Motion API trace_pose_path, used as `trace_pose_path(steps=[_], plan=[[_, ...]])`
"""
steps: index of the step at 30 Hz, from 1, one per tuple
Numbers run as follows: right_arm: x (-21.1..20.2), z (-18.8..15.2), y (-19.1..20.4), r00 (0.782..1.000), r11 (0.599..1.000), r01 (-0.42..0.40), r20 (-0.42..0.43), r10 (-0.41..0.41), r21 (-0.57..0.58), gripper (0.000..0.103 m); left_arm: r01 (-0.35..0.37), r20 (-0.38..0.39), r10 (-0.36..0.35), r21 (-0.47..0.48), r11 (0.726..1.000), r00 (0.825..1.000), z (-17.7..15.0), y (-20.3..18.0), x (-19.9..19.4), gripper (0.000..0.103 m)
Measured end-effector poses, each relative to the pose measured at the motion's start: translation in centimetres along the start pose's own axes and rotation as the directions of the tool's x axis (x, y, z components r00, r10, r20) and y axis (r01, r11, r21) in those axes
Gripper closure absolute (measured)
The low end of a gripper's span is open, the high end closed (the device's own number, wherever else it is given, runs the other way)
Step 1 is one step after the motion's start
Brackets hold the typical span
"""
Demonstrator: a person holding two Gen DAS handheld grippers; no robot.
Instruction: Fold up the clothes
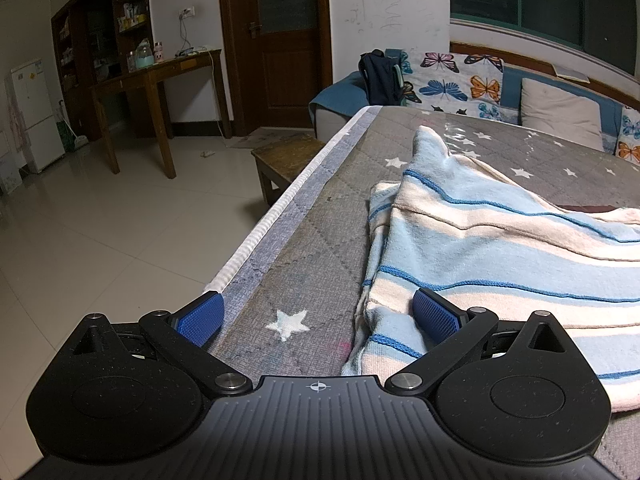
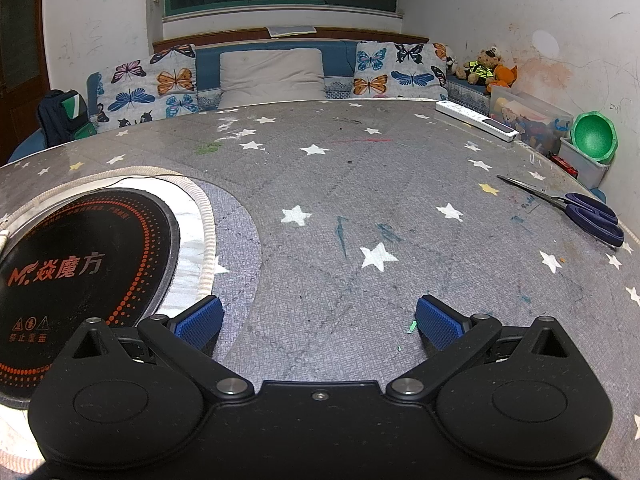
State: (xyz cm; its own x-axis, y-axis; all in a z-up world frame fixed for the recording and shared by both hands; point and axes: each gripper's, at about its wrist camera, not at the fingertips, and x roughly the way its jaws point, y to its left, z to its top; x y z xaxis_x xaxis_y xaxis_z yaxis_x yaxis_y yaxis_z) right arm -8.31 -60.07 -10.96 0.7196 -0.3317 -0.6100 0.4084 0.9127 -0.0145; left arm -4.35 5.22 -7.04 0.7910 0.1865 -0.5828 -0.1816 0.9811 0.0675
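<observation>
I see the counter [image 2: 400, 200] under its grey star-print cover filling both views. On it, in my left view, the striped blue-and-cream garment [image 1: 500, 248] lies bunched to the right, near the counter's edge. In my right view the black induction cooktop [image 2: 80, 264] sits set into the counter at left, and blue-handled scissors [image 2: 580, 212] lie at the far right. My left hand-held gripper [image 1: 318, 320] is spread wide, its right pad at the garment's hem. My right hand-held gripper [image 2: 319, 322] is also wide, holding nothing.
</observation>
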Motion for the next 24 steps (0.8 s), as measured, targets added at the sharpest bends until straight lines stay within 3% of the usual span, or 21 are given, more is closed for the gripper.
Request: trace_pose_path(steps=[24], plan=[[0.01,0.0,0.06,1.0,1.0,0.0,0.0,0.0,0.0,0.0,0.001,-0.001,-0.001,-0.002,1.0,1.0,0.03,-0.02,0.0,0.001]])
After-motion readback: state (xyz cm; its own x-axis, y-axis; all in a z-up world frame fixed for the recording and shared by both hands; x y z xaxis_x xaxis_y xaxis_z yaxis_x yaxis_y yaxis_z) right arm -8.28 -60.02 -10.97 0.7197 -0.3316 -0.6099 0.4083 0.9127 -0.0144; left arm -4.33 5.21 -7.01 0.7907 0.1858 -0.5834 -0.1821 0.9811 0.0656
